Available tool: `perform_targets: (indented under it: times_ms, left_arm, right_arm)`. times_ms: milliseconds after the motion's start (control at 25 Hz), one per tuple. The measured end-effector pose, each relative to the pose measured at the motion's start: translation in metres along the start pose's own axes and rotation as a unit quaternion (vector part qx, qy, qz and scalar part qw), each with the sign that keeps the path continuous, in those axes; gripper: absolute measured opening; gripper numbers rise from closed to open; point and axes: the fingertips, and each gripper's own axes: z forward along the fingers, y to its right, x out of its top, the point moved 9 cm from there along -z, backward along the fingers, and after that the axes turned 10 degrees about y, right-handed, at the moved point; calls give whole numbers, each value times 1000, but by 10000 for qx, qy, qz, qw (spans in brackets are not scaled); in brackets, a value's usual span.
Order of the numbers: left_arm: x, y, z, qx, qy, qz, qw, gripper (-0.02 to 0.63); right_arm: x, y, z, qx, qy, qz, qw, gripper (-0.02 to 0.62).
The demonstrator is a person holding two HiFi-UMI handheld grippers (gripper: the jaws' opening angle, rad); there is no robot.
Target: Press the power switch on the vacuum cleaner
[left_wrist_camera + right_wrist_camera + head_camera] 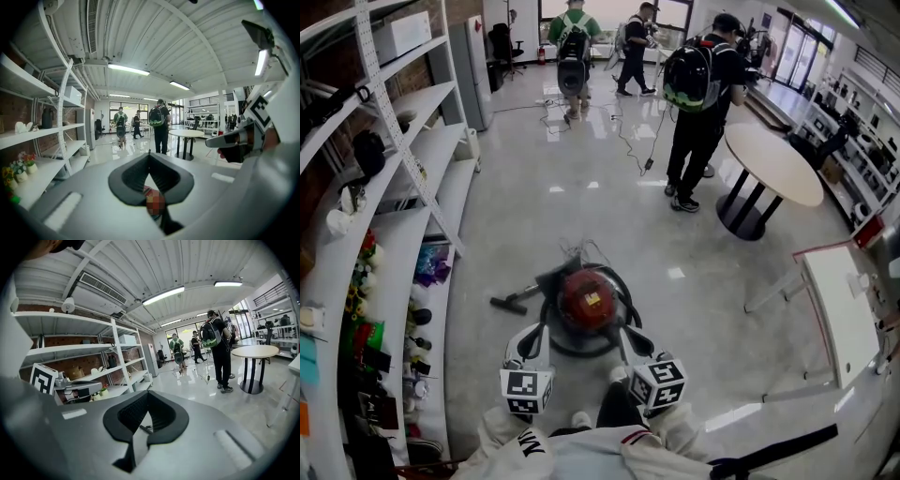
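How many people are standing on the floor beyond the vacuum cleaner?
3: a person in a green shirt at the far end, a person in dark clothes beside them, a person with a green backpack nearer, by the round table. Others may be hidden.

Long ceiling lights (129, 69) are shining white and making the whole room bright. More daylight is coming in through the far windows (129, 105). The shiny floor (609, 187) is throwing back little bright spots of glare, and the people standing on it are casting only soft, pale shadows. All the pictures are bending round at the edges, and the corners are going dark. Close up, the grey left gripper (150, 155) is looking blurry, while the room far behind is looking sharp.
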Motion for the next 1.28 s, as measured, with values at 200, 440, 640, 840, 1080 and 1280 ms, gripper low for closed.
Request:
perform_targets:
  times_ms: [200, 440, 640, 840, 1080, 1280]
  left_arm:
    - [0, 4, 20, 21, -78, 31, 10000, 0]
    - [-3, 5, 51, 87, -201, 45, 9998, 0]
    - [4, 7, 88, 149, -210, 101, 9996, 0]
    - [10, 10, 119, 255, -253, 143, 9993, 0]
    - [16, 14, 150, 442, -304, 165, 9984, 0]
    - [22, 22, 174, 603, -323, 201, 9975, 0]
  right_arm:
    - [2, 17, 15, 50, -45, 86, 9999, 0]
    - [5, 43, 38, 128, -115, 171, 9997, 2]
    - [13, 70, 64, 220, -173, 226, 9994, 0]
    - [25, 92, 88, 389, -201, 250, 9987, 2]
    - [35, 116, 110, 603, -268, 302, 9974, 1]
    - [44, 139, 126, 810, -289, 298, 9958, 1]
